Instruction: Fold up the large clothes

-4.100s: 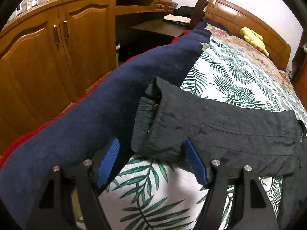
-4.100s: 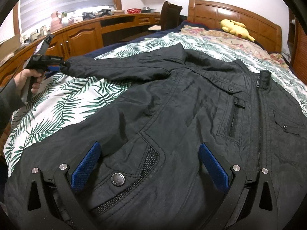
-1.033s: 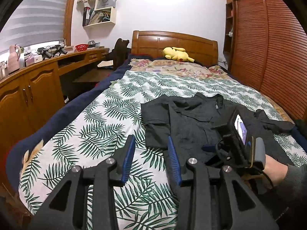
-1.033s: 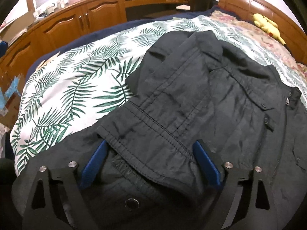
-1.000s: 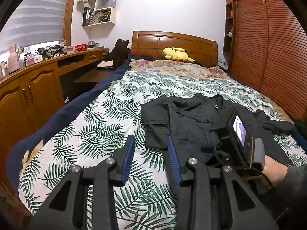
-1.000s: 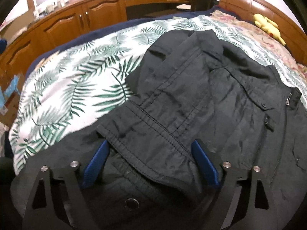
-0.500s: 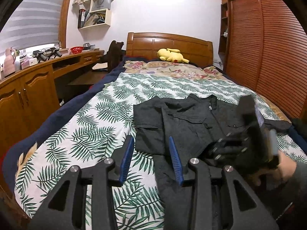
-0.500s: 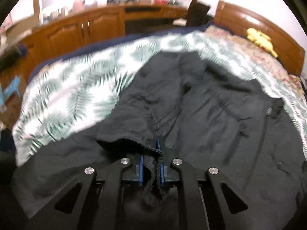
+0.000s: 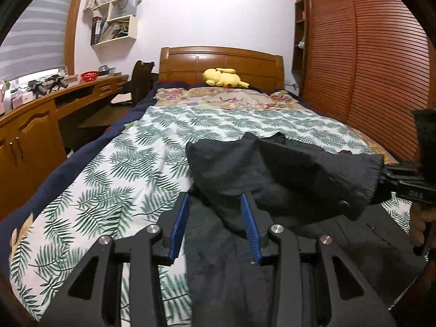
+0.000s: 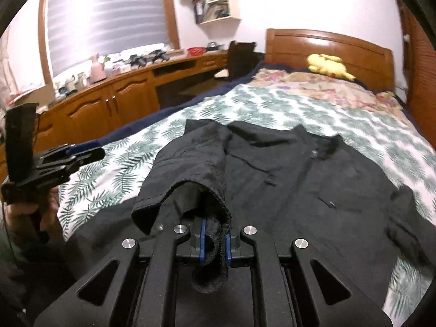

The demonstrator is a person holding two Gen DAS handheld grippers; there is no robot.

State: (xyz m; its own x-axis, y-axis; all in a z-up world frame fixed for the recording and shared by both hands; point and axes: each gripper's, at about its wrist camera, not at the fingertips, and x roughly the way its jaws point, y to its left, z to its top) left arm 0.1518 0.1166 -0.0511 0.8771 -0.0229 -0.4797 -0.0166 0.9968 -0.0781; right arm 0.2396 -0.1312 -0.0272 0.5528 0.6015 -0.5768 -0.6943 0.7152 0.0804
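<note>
A black jacket (image 10: 313,190) lies spread on the fern-print bed cover (image 10: 272,103). My right gripper (image 10: 215,234) is shut on the cuff of its left sleeve (image 10: 190,190), which hangs lifted above the jacket body. In the left wrist view the raised sleeve (image 9: 286,169) stretches to the right gripper (image 9: 392,177) at the right edge. My left gripper (image 9: 214,199) is open over the jacket's lower part with nothing between its fingers. It also shows at the left of the right wrist view as the left gripper (image 10: 90,150), held by a hand.
A yellow plush toy (image 9: 223,77) lies by the wooden headboard (image 9: 220,60). A wooden desk and cabinets (image 9: 35,120) run along the bed's left side, with a dark chair (image 9: 141,79). A slatted wardrobe (image 9: 368,68) stands on the right.
The right gripper's jaws closed on the sleeve cuff and rose, pulling the sleeve up and across the jacket. The left gripper drifted a little forward over the bed.
</note>
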